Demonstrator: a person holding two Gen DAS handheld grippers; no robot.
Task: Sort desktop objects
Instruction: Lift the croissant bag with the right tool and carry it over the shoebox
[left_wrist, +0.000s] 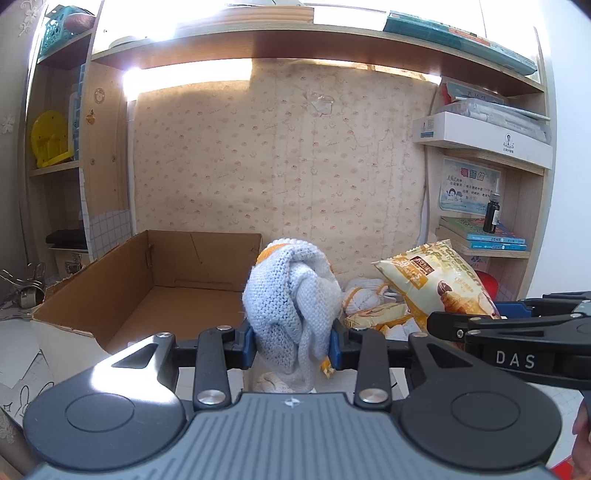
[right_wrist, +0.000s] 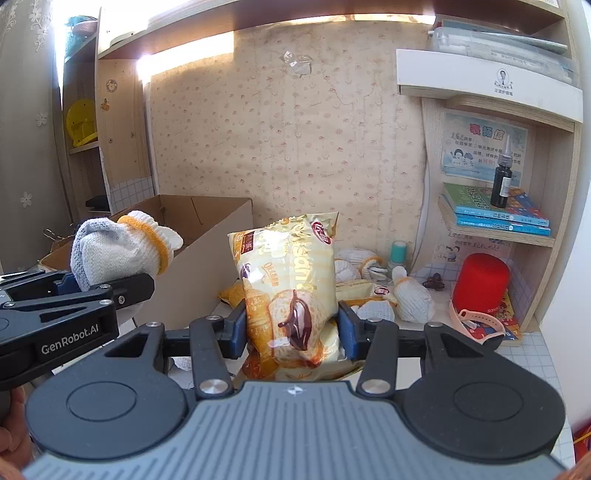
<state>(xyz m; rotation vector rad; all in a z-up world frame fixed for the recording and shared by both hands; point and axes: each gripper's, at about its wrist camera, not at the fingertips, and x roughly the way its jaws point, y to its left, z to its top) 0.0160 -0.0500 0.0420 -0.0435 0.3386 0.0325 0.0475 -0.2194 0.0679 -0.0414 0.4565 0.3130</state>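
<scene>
My left gripper (left_wrist: 291, 345) is shut on a bundle of white knit gloves (left_wrist: 291, 299) with orange cuffs, held up just right of an open cardboard box (left_wrist: 122, 295). My right gripper (right_wrist: 291, 332) is shut on a yellow croissant snack bag (right_wrist: 291, 291), held upright above the desk. In the right wrist view the glove bundle (right_wrist: 122, 251) shows at left, in front of the box (right_wrist: 207, 236). The snack bag (left_wrist: 432, 280) appears at right in the left wrist view. More gloves (right_wrist: 410, 299) and snack packets (right_wrist: 354, 286) lie on the desk behind.
On the desk's right side stand a red cylinder (right_wrist: 480, 284), a pink watch strap (right_wrist: 476, 325) and a small teal-capped bottle (right_wrist: 398, 254). The right shelf carries books (right_wrist: 495, 210) and a dark dropper bottle (right_wrist: 501, 182). Metal clips (left_wrist: 22, 291) lie left of the box.
</scene>
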